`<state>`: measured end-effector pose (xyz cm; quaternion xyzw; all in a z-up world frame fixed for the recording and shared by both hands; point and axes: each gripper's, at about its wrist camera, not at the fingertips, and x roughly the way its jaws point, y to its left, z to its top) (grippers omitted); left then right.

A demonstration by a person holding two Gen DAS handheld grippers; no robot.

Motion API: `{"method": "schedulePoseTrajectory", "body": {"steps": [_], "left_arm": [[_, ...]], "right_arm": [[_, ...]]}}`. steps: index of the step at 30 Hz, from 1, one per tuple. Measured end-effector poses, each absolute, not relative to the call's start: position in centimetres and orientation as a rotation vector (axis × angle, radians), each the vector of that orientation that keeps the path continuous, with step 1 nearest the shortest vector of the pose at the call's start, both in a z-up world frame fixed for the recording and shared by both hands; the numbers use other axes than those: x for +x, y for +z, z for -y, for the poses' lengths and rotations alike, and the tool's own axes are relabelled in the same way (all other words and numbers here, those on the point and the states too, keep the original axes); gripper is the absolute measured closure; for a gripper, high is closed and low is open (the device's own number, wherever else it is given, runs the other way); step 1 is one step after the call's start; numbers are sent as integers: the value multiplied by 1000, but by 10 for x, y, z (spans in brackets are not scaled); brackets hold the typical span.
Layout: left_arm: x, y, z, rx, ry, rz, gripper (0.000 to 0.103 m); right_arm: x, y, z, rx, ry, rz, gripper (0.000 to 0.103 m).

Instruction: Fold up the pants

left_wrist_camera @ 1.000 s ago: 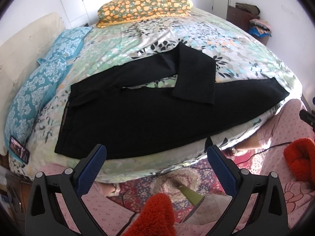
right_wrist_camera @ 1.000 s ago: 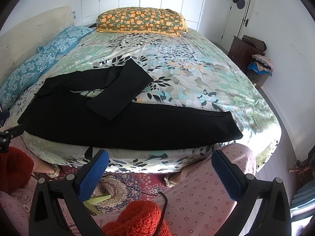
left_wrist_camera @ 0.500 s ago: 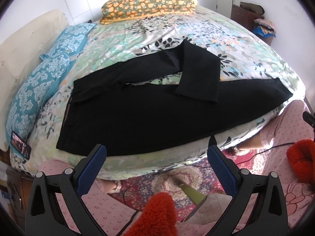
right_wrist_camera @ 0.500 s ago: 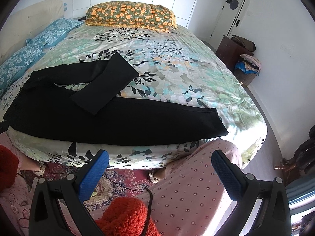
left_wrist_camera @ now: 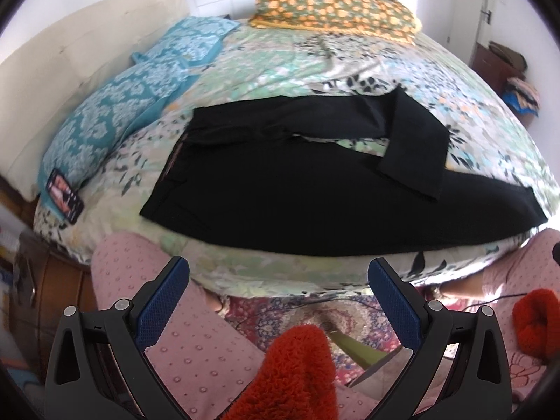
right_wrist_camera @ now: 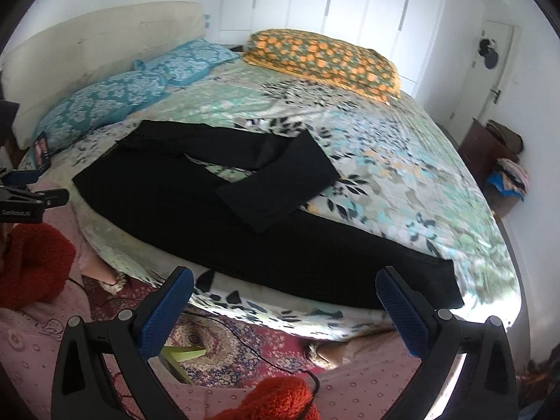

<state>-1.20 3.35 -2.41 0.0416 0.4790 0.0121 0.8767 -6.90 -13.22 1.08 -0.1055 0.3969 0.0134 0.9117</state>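
Observation:
Black pants (left_wrist_camera: pixel 287 189) lie flat on a floral bedspread (left_wrist_camera: pixel 315 59), waistband at the left, near leg stretched along the bed's front edge to the right. The far leg is folded back, its end lying across the near leg (right_wrist_camera: pixel 280 185). The pants also show in the right wrist view (right_wrist_camera: pixel 217 217). My left gripper (left_wrist_camera: pixel 278 281) is open and empty, held off the bed's front edge below the waist end. My right gripper (right_wrist_camera: pixel 285 292) is open and empty, below the near leg.
Blue patterned pillows (left_wrist_camera: pixel 115 115) and an orange floral pillow (left_wrist_camera: pixel 336 8) lie at the bed's far sides. A phone (left_wrist_camera: pixel 64 196) lies at the left corner. The person's pink-clad legs (left_wrist_camera: pixel 196 343) and a patterned rug (right_wrist_camera: pixel 224 343) are below. A dresser with clothes (right_wrist_camera: pixel 497 154) stands at right.
Both grippers swung to the left, so the waist end and pillows moved toward the middle of each view. The pants have not moved. Both grippers stayed open.

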Motion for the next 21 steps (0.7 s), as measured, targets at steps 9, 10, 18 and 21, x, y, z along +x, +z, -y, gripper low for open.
{"method": "schedulePoseTrajectory", "body": {"steps": [9, 10, 18, 21], "left_arm": [[-6, -31, -51, 17, 44, -1019, 1], [-6, -31, -51, 18, 41, -1020, 1], [-2, -37, -44, 33, 7, -1041, 1], [-2, -38, -40, 47, -5, -1046, 1]], "right_arm": [[-60, 2, 96, -305, 135, -840, 0], [-60, 1, 96, -304, 132, -846, 0], [-57, 1, 101, -311, 121, -866, 0], [-56, 0, 101, -314, 122, -872, 0]]}}
